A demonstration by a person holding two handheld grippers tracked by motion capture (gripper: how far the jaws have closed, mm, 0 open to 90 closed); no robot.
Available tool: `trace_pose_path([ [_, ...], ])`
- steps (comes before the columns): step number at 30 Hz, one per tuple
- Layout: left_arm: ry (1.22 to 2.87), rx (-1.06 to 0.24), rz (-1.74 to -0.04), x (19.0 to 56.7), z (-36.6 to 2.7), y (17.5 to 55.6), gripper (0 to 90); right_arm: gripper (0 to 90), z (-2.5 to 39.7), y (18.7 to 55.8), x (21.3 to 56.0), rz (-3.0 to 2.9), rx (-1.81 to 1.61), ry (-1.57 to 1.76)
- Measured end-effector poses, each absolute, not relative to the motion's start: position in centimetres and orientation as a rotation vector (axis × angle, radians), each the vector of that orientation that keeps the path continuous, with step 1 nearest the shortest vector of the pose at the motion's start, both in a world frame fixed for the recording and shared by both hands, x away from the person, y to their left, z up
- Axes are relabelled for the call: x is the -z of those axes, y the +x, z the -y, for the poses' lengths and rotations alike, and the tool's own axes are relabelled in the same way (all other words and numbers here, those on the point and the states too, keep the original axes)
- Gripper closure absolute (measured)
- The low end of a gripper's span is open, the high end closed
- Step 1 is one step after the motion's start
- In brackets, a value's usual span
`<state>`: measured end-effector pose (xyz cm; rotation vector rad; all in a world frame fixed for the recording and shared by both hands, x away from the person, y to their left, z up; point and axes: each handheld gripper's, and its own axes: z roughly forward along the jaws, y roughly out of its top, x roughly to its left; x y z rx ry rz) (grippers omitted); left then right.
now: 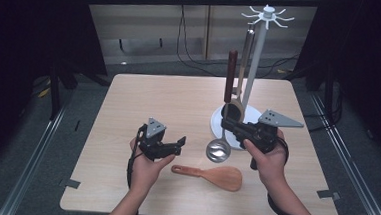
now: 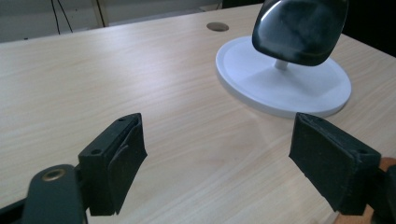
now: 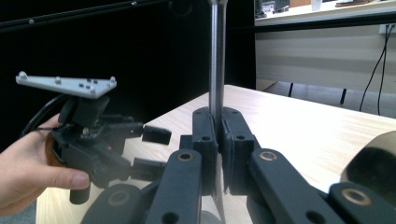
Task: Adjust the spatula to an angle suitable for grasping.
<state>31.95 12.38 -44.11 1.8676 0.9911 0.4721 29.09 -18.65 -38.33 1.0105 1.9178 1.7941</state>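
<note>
While the right gripper (image 1: 227, 124) clamps its jaws tight on the thin steel handle of the ladle (image 1: 218, 150), the ladle's bowl hangs low over the wooden table (image 1: 144, 99), just in front of the white round base of the utensil stand (image 1: 253, 66). A wooden spoon (image 1: 231, 97) with a dark handle leans at that stand. The left gripper (image 1: 176, 142) hovers over the table with its jaws spread wide and nothing between them. A wooden rice paddle (image 1: 212, 175) lies flat near the table's front edge, between the two hands.
</note>
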Motion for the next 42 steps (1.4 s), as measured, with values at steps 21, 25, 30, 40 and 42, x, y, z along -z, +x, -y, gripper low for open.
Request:
trace_pose_path([
  [21, 1.894, -0.454, -1.003, 45.1, -12.4, 32.1, 15.0, 85.6, 21.4, 30.4, 35.7, -1.860, -1.845, 1.008],
  [25, 1.898, -0.456, -1.006, 45.1, -12.5, 32.1, 14.8, 85.6, 21.5, 30.7, 35.3, -1.857, -1.841, 1.003],
  [30, 1.900, -0.463, -1.020, 45.2, -12.6, 32.2, 14.9, 85.6, 22.3, 31.0, 34.9, -1.833, -1.849, 1.001],
  [40, 1.924, -0.463, -1.024, 45.4, -12.6, 32.2, 15.1, 85.6, 23.6, 31.9, 34.6, -1.810, -1.850, 1.037],
  [42, 1.925, -0.463, -1.026, 45.4, -12.6, 32.2, 15.1, 85.6, 23.8, 32.1, 34.7, -1.816, -1.851, 1.049],
])
